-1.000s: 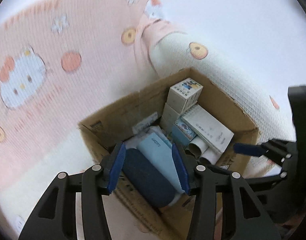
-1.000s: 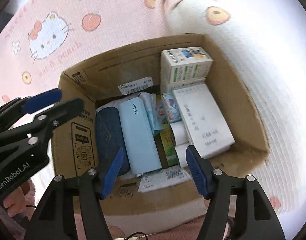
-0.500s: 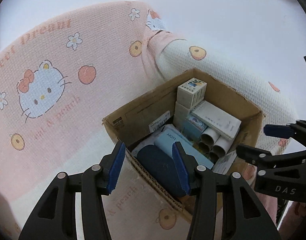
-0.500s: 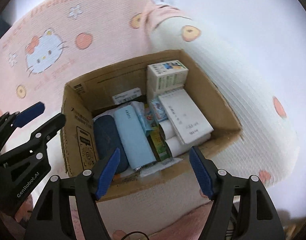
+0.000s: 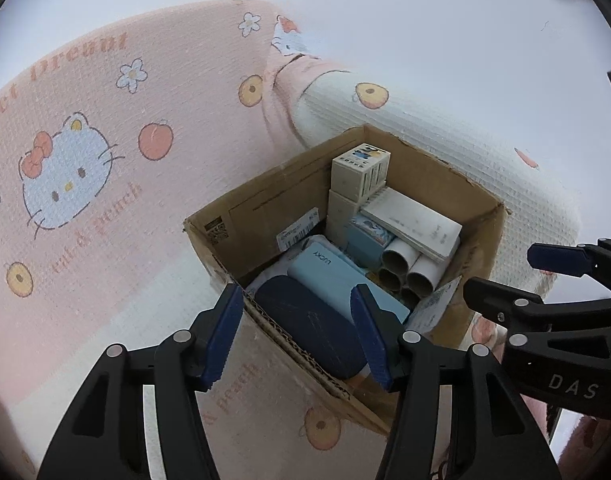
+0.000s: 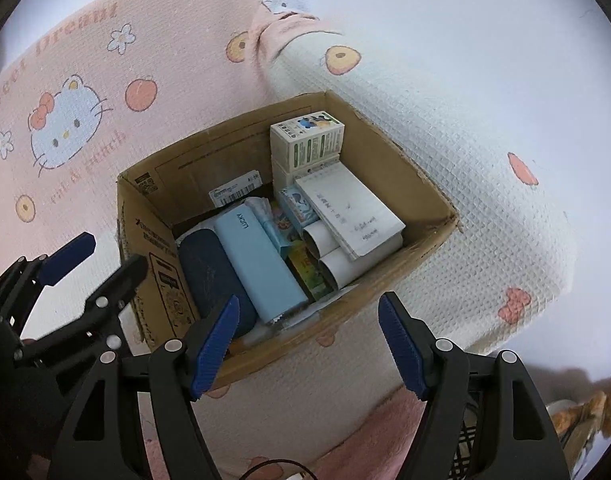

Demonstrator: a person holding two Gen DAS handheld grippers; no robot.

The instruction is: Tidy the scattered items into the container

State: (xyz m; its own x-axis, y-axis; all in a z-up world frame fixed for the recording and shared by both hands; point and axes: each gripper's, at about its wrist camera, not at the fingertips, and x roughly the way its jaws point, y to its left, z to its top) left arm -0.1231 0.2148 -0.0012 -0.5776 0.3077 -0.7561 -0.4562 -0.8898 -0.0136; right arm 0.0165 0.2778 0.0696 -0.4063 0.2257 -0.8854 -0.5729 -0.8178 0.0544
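Note:
A cardboard box (image 5: 261, 216) (image 6: 421, 184) stands on a pink Hello Kitty blanket. Inside lie a dark blue case (image 5: 309, 324) (image 6: 213, 272), a light blue LUCKY case (image 5: 337, 276) (image 6: 261, 264), a white notepad (image 5: 413, 220) (image 6: 349, 208), cardboard tubes (image 5: 409, 268) (image 6: 329, 252) and small boxes (image 5: 361, 172) (image 6: 305, 140). My left gripper (image 5: 297, 336) is open and empty above the box's near-left edge; it also shows in the right wrist view (image 6: 93, 260). My right gripper (image 6: 309, 344) is open and empty above the box's front edge; it also shows in the left wrist view (image 5: 513, 272).
The blanket (image 5: 105, 160) (image 6: 485, 200) covers the surface around the box and drops off at the right, with white background beyond. A pink fluffy cloth (image 6: 365, 440) and a cable lie below the front edge.
Both grippers have pulled up and back from the box, which now looks smaller and farther. The left gripper let go of the dark blue case, which stays in the box.

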